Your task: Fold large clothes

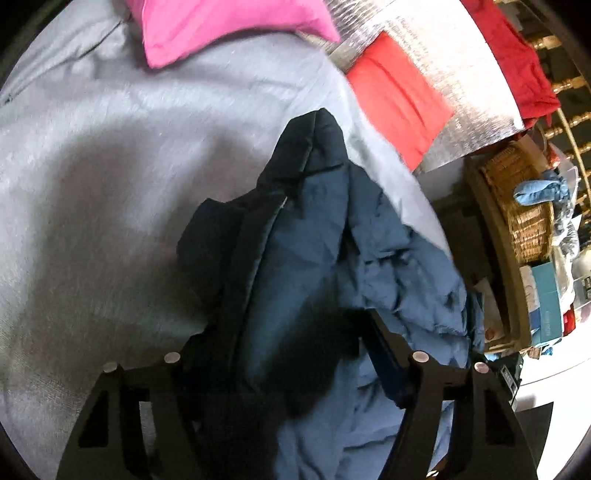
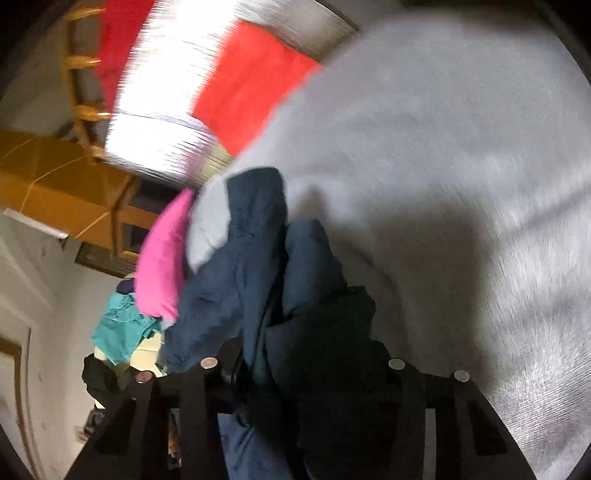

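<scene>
A large navy blue garment hangs bunched between the jaws of my left gripper, which is shut on it above the grey bed sheet. The same navy garment is bunched in my right gripper, which is shut on it too. Its lighter blue folds trail to the right in the left wrist view. Both pairs of fingertips are buried in the cloth.
A folded pink garment and a folded red one lie at the far side of the bed. A wicker basket stands to the right. A teal cloth and wooden furniture are off the bed's left.
</scene>
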Motion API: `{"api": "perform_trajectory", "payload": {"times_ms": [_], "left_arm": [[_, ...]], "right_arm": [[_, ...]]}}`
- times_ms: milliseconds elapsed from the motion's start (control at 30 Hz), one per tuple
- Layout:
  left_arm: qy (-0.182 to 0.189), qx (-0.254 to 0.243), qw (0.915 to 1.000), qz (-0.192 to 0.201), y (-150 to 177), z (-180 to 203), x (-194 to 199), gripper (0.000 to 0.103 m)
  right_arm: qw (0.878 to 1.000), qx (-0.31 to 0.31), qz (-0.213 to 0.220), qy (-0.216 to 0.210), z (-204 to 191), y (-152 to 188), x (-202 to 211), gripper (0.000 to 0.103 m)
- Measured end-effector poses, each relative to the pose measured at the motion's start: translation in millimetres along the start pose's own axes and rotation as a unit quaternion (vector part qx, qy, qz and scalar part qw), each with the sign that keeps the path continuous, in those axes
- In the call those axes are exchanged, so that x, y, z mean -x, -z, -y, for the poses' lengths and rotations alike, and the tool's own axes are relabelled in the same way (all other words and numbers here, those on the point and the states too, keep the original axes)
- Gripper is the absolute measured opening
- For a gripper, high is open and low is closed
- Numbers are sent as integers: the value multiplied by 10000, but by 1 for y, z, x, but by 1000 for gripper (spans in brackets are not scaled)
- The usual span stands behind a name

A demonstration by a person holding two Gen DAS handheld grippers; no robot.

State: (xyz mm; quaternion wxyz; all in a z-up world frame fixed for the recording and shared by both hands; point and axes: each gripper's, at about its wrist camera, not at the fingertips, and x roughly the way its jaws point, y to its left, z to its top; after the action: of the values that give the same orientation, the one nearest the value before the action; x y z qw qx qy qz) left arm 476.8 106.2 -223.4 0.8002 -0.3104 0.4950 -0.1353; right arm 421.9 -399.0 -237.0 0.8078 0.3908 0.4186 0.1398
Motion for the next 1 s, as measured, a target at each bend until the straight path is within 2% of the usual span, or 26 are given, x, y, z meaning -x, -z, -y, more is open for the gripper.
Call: {"api": "perform_trajectory", "payload": {"times_ms": [67, 100, 133, 200, 267, 333, 367, 533, 633, 767, 867, 1000], "left_arm": [[-215, -16, 9997, 78, -2, -1, -2, 72], [-388, 12, 9992, 46, -1, -3, -7, 72], [-501, 88, 9987, -57, 1, -7, -11, 73], [-515, 202, 9984, -127, 3, -7, -9, 74], [-601, 167, 9980, -108, 7, -3, 4, 75], [-742, 75, 9972, 22, 15, 0, 22, 76], [-757, 41, 9971, 74, 18, 0, 28, 76], [-761, -87, 9961, 440, 47, -8, 66, 82], [-671, 123, 9973, 276, 61, -26, 72, 82], [-484, 428, 9979, -38, 80, -49, 75, 82], [-357, 421, 9984, -125, 93, -51, 78, 82], [-516, 306, 9982, -68, 102, -45, 74, 88]], "right_arm": [[9991, 247, 252, 232, -8, 0, 4, 50], [9986, 240, 231, 405, -4, 1, 0, 51], [9985, 82, 124, 529, 6, 2, -6, 60], [9974, -458, -149, 542, 25, 5, -15, 67], [9969, -616, -88, 472, 28, 6, -2, 69], [9972, -530, 118, 505, 23, 8, 18, 86], [9974, -522, 191, 456, 23, 10, 31, 88], [9959, -869, 114, 220, 43, 32, 61, 89], [9939, -1076, -95, 213, 52, 46, 66, 89], [9926, -1173, -304, -129, 53, 67, 66, 89], [9934, -1080, -383, -38, 47, 74, 58, 89], [9951, -890, -425, 45, 36, 73, 40, 94]]}}
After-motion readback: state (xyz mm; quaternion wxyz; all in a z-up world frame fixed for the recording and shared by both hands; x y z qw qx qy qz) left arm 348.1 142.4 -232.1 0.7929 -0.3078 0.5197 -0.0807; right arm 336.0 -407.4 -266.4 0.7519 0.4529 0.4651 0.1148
